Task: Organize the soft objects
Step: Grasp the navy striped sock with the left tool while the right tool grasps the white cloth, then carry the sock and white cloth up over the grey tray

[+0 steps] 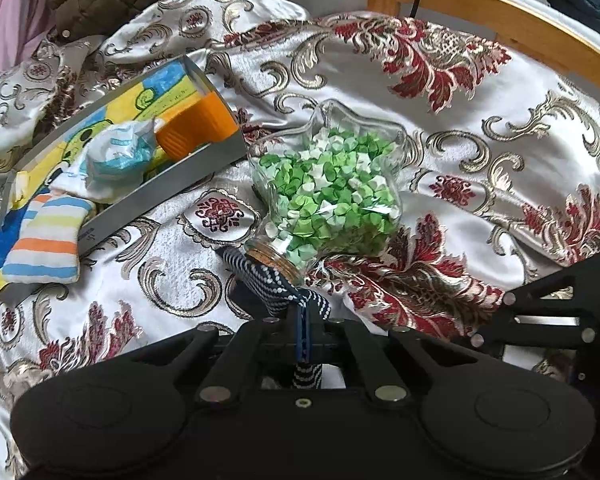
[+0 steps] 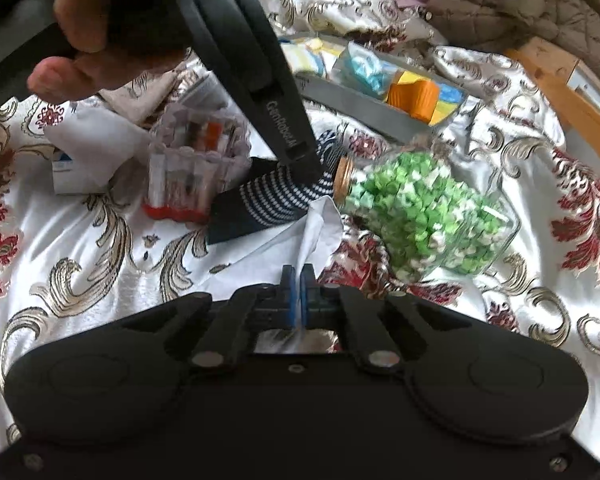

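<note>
One star-filled jar (image 1: 332, 196) lies beside the grey box (image 1: 188, 176), touching the striped sock (image 2: 272, 196). The left gripper (image 1: 302, 312) is clamped on that sock. The right gripper (image 2: 299, 280) pinches one white cloth (image 2: 320, 228).

A glass jar (image 1: 332, 196) shaped like a star is laid on its side on a shiny bedspread (image 1: 480, 168) with red and gold patterns. It is filled with green and white paper bits. A wooden bed frame (image 1: 500, 12) is seen behind. A brown quilted coat (image 2: 520, 4) is piled near it.
</note>
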Demonstrator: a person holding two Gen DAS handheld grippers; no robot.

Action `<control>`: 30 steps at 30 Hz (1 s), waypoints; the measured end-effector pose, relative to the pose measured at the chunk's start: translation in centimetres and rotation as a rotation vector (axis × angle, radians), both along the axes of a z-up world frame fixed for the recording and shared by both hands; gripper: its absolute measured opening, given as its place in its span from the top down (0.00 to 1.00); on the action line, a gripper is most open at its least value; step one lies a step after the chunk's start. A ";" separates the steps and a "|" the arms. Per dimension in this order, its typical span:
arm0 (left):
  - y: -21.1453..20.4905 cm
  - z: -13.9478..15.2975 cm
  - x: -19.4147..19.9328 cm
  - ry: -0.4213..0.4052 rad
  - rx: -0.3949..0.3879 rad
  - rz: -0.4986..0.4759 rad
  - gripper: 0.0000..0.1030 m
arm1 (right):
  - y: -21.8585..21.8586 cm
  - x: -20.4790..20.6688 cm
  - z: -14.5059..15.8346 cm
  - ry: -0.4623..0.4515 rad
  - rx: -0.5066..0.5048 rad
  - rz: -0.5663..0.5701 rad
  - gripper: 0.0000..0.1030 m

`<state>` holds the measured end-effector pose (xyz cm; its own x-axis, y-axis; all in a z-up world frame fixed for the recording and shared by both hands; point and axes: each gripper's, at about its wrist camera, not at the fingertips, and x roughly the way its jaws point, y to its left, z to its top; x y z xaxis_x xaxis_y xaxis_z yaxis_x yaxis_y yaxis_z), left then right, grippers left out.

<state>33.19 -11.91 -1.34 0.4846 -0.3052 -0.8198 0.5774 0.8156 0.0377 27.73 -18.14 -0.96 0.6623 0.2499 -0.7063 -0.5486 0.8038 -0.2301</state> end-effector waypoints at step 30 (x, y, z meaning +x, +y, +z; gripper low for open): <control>4.3 9.7 -7.3 -0.150 -0.071 0.181 1.00 | -1.2 -3.6 4.5 -0.475 0.039 -0.030 1.00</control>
<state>25.84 -7.60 8.34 0.6510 -0.2569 -0.7143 0.4143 0.9087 0.0508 24.11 -19.32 3.54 0.9171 0.2456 -0.3139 -0.3660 0.8309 -0.4191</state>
